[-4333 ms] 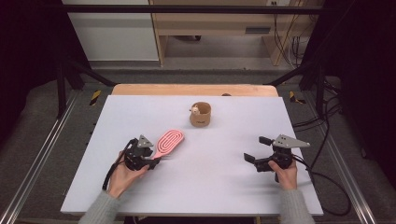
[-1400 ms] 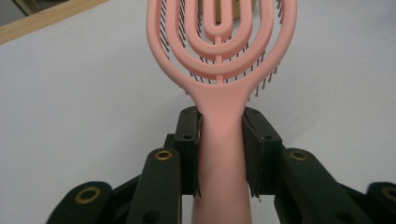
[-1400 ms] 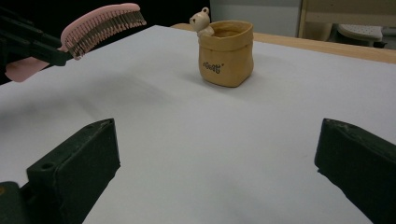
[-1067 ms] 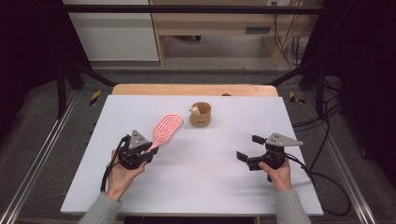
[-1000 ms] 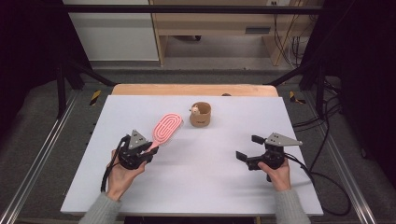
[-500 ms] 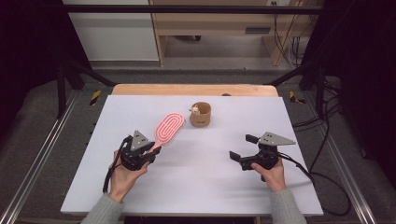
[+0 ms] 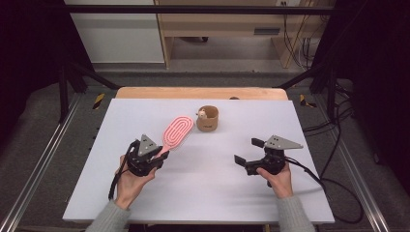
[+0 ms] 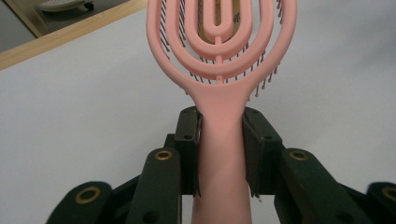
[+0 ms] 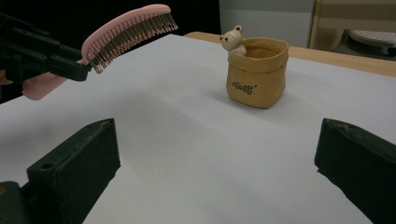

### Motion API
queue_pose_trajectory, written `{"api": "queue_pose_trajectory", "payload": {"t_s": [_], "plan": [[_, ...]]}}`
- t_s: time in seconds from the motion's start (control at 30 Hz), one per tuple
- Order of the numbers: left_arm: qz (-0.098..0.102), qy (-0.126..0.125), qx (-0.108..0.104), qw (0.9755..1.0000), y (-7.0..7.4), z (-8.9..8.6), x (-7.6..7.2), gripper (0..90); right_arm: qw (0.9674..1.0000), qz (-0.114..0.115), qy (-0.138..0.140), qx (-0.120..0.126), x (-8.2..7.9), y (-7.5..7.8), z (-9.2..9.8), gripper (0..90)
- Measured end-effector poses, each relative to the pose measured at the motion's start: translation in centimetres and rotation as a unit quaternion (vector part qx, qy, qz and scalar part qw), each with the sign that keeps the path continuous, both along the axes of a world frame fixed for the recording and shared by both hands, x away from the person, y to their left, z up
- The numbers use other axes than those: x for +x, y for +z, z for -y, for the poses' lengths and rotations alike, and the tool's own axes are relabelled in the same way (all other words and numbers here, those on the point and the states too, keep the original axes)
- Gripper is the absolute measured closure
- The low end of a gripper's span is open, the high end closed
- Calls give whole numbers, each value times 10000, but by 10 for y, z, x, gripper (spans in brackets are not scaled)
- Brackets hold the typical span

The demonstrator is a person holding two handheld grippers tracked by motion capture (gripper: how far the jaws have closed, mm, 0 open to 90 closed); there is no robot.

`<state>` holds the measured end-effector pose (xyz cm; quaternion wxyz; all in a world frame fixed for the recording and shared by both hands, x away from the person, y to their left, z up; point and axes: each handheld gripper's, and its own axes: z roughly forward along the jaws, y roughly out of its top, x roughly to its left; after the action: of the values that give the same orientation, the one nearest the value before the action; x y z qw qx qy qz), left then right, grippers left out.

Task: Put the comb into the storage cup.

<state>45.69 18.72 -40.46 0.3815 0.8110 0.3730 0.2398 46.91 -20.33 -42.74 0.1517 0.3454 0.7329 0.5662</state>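
Small dark lettering on tan pot point(image 9: 256, 72), illegible.

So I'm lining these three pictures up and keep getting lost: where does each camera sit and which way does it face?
High view: above the person's side, looking forward and down at the table; both forearms and hands show.
Left gripper view: on the left gripper, looking along jaws clamping the hairbrush.
Right gripper view: on the right gripper, jaws apart, facing the pot.
All share brush and pot.
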Motion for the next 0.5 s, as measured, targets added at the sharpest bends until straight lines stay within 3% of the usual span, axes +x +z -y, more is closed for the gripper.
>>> {"api": "queue_pose_trajectory", "payload": {"t_s": [0.5], "plan": [[51,-13,-140,9999,5,16,4,695,9999,47,11,142,5,15,-19,8]]}}
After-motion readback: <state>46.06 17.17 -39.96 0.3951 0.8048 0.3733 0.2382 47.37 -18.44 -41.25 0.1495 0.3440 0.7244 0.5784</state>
